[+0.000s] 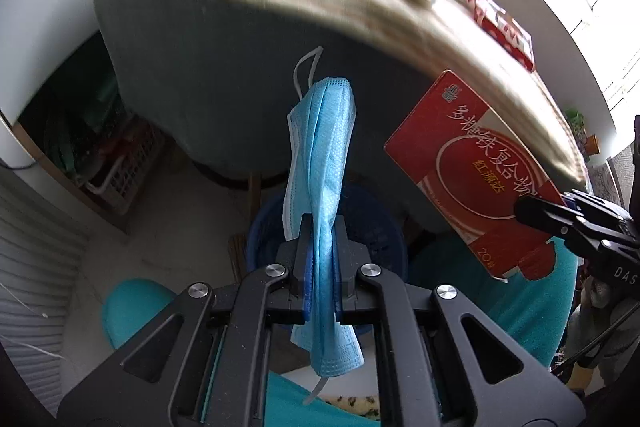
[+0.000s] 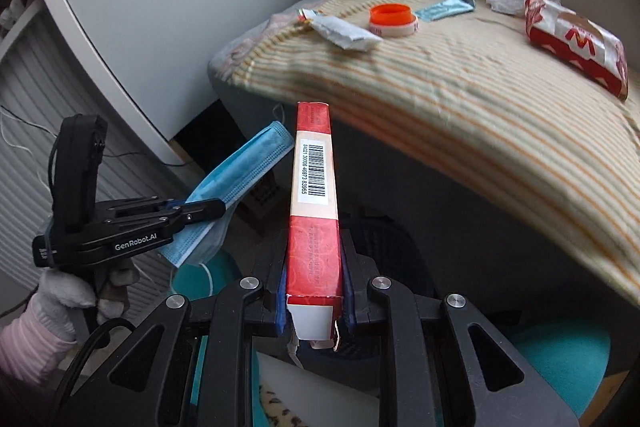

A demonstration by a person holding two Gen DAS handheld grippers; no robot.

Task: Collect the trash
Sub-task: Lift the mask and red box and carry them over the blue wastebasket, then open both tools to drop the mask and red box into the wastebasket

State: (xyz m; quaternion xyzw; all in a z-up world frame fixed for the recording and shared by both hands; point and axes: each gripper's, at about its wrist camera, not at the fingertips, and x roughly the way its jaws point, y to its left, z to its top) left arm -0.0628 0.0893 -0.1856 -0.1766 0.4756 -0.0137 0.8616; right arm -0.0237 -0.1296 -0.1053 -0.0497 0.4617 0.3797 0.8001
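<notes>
Below the table edge: we hold both grippers out in the air, in front of the draped table side, each with one piece of trash.
Left gripper (image 1: pixel 323 227): its fingers are clamped together on a blue face mask (image 1: pixel 320 155); the mask stands up past the fingertips and its lower end hangs down behind them, one white ear loop at the top.
Right gripper (image 2: pixel 314 267): its fingers are pressed against the two broad faces of a red medicine box (image 2: pixel 314 195); the narrow barcode side faces our camera and the box points forward, its far end just short of the table edge.
Between our two loads: open air separates mask and box; in the left view the box (image 1: pixel 476 171) sits to the right of the mask, apart from it.
Blue bin (image 1: pixel 372 211): it stands on the floor under both grippers, its round rim showing behind the mask.
Table (image 2: pixel 460 99): a striped cloth covers the top and curves down over the near edge, with grey fabric hanging below.
Trash on the table: a crumpled silver wrapper (image 2: pixel 344 31) near the left corner, an orange tape roll (image 2: pixel 394 19) beside it, a red and white snack bag (image 2: pixel 576 43) toward the right.
Left margin: a white cabinet (image 2: pixel 160 7) stands near the table's corner, with a dark gap between them.
</notes>
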